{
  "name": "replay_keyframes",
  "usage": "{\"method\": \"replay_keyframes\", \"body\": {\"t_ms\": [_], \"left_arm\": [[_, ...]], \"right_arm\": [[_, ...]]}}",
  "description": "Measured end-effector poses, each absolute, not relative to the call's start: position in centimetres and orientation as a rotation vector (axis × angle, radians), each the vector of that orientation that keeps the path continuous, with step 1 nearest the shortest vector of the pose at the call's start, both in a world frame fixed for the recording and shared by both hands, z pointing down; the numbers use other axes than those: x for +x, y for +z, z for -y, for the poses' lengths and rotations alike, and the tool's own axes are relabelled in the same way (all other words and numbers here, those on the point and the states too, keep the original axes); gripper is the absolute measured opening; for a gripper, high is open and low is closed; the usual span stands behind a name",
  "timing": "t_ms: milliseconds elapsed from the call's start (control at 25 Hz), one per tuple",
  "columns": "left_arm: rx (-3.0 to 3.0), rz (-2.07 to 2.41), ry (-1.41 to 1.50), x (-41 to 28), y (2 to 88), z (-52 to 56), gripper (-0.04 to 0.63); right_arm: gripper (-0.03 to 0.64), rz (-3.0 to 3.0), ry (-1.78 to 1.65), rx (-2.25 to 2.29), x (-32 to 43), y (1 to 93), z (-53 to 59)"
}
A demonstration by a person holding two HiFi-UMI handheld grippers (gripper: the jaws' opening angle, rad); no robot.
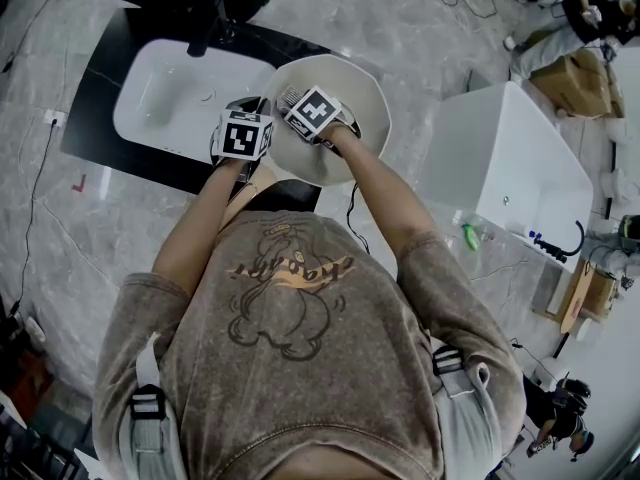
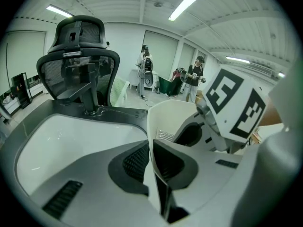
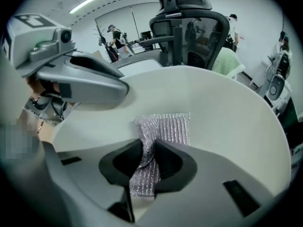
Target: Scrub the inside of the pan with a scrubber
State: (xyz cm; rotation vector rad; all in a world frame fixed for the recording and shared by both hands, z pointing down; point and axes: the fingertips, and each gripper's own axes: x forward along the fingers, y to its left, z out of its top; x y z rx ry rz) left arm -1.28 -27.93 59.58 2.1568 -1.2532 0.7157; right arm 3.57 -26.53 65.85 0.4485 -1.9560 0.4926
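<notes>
Smooth, matt off-white pan (image 3: 236, 126); inside the pan, ribbed silvery mesh scrubber (image 3: 163, 126), glittering; beside the pan, glossy white sink (image 1: 165, 98) in matt black counter (image 1: 85, 118).

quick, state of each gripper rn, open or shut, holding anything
left gripper: closed, clamped on the rim of the white pan.
right gripper: closed, holding the silvery scrubber inside the pan.

From here I see an off-white pan (image 3: 227, 112). The scrubber (image 3: 165, 126) is silvery, with a fine ribbed, glittery weave. The left claw (image 2: 150, 150) and right claw (image 3: 147, 152) are pale grey with black textured pads. Each marker cube (image 1: 245, 134) carries black-and-white square patterns. The sink (image 1: 165, 93) is white, the worktop (image 1: 95, 118) black, and the floor (image 1: 60, 258) grey and marbled.
</notes>
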Motion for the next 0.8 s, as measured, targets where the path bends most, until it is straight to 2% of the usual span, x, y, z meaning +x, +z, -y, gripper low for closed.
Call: {"method": "replay_keyframes", "body": {"t_ms": [360, 480, 800], "left_arm": [[2.156, 1.24, 0.715, -1.2, 59.6, 28.0, 0.041], [2.158, 1.235, 0.714, -1.2, 59.6, 28.0, 0.041], [2.157, 1.224, 0.713, -1.5, 59.8, 28.4, 0.041]], "right_arm": [[0.098, 1.934, 0.453, 0.528, 6.8, 66.0, 30.0], [0.097, 1.826, 0.408, 0.587, 10.1, 66.3, 30.7], [0.098, 1.709, 0.445, 0.581, 13.6, 66.7, 29.3]]}}
